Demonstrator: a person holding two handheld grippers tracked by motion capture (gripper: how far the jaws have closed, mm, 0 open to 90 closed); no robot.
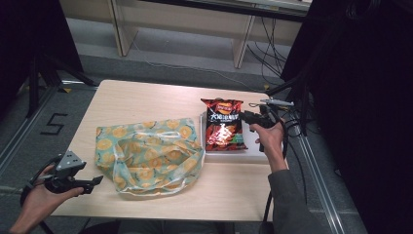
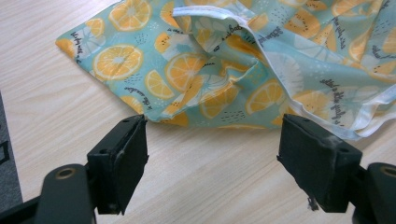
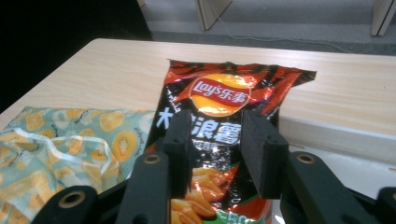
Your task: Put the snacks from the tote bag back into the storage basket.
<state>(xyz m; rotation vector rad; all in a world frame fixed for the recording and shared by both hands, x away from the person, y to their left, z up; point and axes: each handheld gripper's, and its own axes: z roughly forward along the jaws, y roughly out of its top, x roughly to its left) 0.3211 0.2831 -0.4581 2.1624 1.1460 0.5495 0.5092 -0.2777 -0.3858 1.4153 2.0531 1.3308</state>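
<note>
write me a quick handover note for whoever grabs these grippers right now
Left gripper: open, holding nothing, at the table's near-left edge, aimed at the orange-print bag.
Right gripper: partly open, jaws over the chip bag, not closed on it.
Chip bag lies flat on a white tray at the right; the orange-print bag lies crumpled mid-table, its mouth loosely open.
Done: nothing packed yet.
Left, probably: grip the chip bag, hold the orange-print bag open, put the chips in.

Both black two-jaw grippers, left [image 1: 95, 181] and right [image 1: 246, 116], trail black cables and carry grey three-cornered plates; round brass-ringed screw holes mark the jaw arms. A grey sleeve [image 1: 287, 200] covers the right forearm.
</note>
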